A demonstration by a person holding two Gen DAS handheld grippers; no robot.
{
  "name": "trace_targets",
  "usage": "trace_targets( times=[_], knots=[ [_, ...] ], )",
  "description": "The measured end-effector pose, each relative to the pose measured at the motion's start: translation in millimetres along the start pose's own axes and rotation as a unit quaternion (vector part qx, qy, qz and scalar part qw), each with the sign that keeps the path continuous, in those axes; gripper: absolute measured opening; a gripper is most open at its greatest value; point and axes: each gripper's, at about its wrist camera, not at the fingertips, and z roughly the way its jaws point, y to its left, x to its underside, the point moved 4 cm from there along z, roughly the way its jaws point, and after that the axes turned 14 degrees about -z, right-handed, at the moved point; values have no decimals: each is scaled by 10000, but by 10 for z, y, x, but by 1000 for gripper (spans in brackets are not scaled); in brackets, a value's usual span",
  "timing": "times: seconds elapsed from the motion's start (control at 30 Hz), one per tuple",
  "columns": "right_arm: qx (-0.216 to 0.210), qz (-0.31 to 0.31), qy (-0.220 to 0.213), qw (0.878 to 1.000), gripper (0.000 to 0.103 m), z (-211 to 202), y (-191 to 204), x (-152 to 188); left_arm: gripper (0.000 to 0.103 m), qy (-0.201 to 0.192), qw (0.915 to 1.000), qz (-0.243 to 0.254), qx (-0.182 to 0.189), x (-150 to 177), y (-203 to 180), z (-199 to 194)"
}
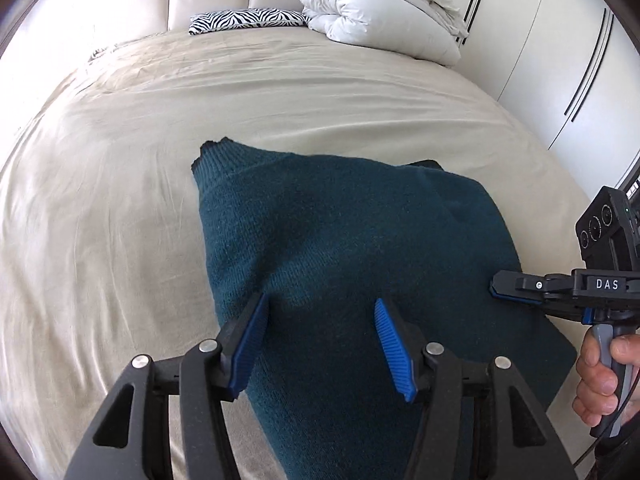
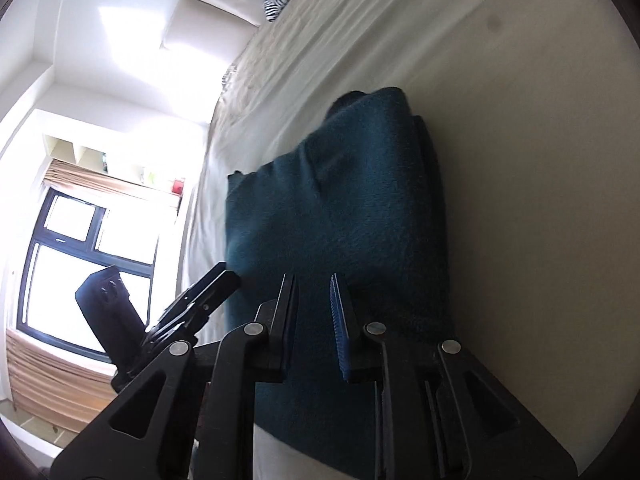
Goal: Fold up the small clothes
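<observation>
A dark teal knit sweater [image 1: 344,248] lies folded on the beige bed sheet [image 1: 120,200], its ribbed cuff or hem pointing to the far left. My left gripper [image 1: 320,308] is open and empty, hovering just over the sweater's near edge. My right gripper [image 1: 494,286] comes in from the right, rolled on its side, at the sweater's right edge. In the right wrist view the right gripper [image 2: 312,292] has a narrow gap between its jaws, over the sweater [image 2: 340,220], with no cloth seen between them. The left gripper [image 2: 216,280] shows at the left there.
A zebra-print pillow [image 1: 248,20] and a folded white duvet [image 1: 380,8] lie at the head of the bed by the padded headboard. White wardrobe doors [image 1: 560,60] stand on the right. A window [image 2: 80,248] shows in the right wrist view.
</observation>
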Motion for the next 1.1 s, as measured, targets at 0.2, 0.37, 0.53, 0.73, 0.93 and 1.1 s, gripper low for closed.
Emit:
trace_targets(
  times=[0.2,0.37,0.53,0.73,0.93,1.1],
  knots=[
    [-189,-133,-25,9997,15,-36,59,-47,61,-71,9998,-83,181,75,73,-28],
    [-356,-274,-306,9985,16,-51,330,-360,62,-116,9998,-34,144,98,34,3],
    [-86,134,-39,9999,10,292,17,-438,63,-100,9998,4,145,64,48,45],
    [-206,327,-509,9980,13,-18,-119,-327,64,-223,9993,-94,281,67,84,-50],
    [658,-74,-642,9957,43,-605,-78,-144,66,-496,9939,-901,398,180,408,-451],
    [653,-118,-119,9977,59,-576,-69,9,68,59,9881,-1369,695,302,519,-368]
  ],
)
